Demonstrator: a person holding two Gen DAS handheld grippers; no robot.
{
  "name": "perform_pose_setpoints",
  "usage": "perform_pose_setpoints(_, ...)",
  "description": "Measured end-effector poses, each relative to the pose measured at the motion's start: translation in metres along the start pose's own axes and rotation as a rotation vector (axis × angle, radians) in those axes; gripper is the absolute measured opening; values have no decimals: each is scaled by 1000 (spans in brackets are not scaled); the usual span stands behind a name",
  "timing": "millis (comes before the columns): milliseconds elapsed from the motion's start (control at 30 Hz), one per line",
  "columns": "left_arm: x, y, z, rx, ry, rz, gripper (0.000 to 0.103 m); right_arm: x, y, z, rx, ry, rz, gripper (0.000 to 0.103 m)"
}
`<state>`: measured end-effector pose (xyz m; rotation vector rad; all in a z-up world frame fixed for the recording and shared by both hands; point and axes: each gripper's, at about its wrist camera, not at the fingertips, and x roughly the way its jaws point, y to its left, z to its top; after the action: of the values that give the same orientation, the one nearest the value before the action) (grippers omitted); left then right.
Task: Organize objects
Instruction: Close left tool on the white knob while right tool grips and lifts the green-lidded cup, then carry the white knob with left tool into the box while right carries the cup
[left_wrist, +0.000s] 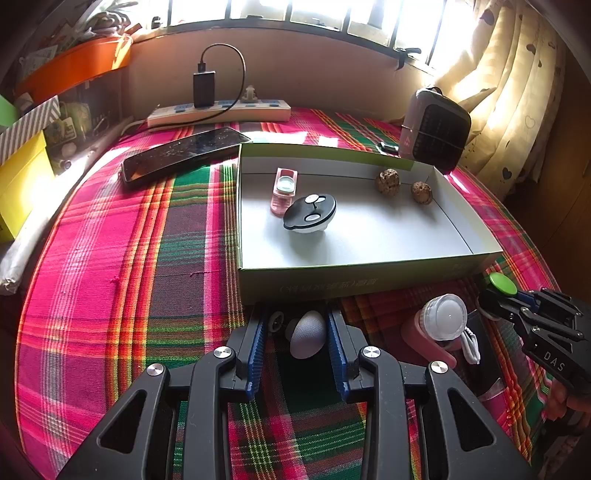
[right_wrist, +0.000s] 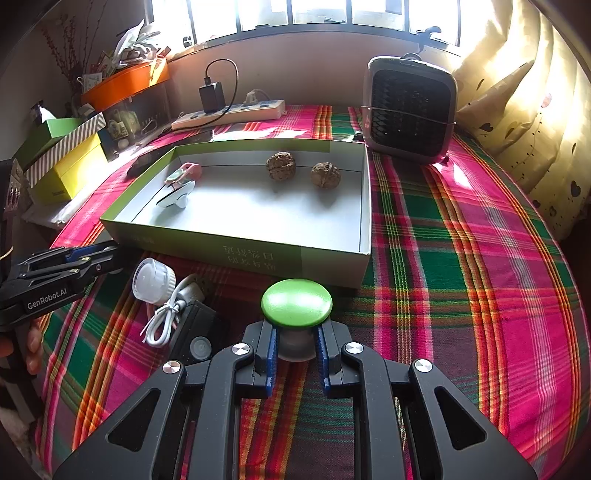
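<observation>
Green-capped knob (right_wrist: 296, 303) clamped at its stem by right gripper (right_wrist: 296, 347), just before the tray (right_wrist: 236, 254). Left gripper (left_wrist: 295, 332) pinches grey egg-shaped piece (left_wrist: 308, 334) on plaid cloth (left_wrist: 110, 277) near tray's front wall.

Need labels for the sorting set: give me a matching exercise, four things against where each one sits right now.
Things:
1. walnuts
2. green-capped knob
3. phone
4. grey mouse-like gadget

Places:
A. between the left tongs, on the cloth
B. gripped by the right tongs
C. inside the box, by its far wall
D. on the cloth, left of the box

Pairs: 1-C, 2-B, 3-D, 4-A
</observation>
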<state>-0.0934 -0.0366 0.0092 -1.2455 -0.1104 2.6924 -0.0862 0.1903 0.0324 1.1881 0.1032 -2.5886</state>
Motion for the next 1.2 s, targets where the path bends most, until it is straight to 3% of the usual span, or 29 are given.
perform_pose_setpoints(833, -26, -9, 10, 29, -46, -28, 29, -22, -10, 9, 27, -66, 30, 18)
perform_pose_setpoints(1200, -26, -15, 26, 46, -62, -30, 29, -25, -6, 39, 0, -116, 76, 18)
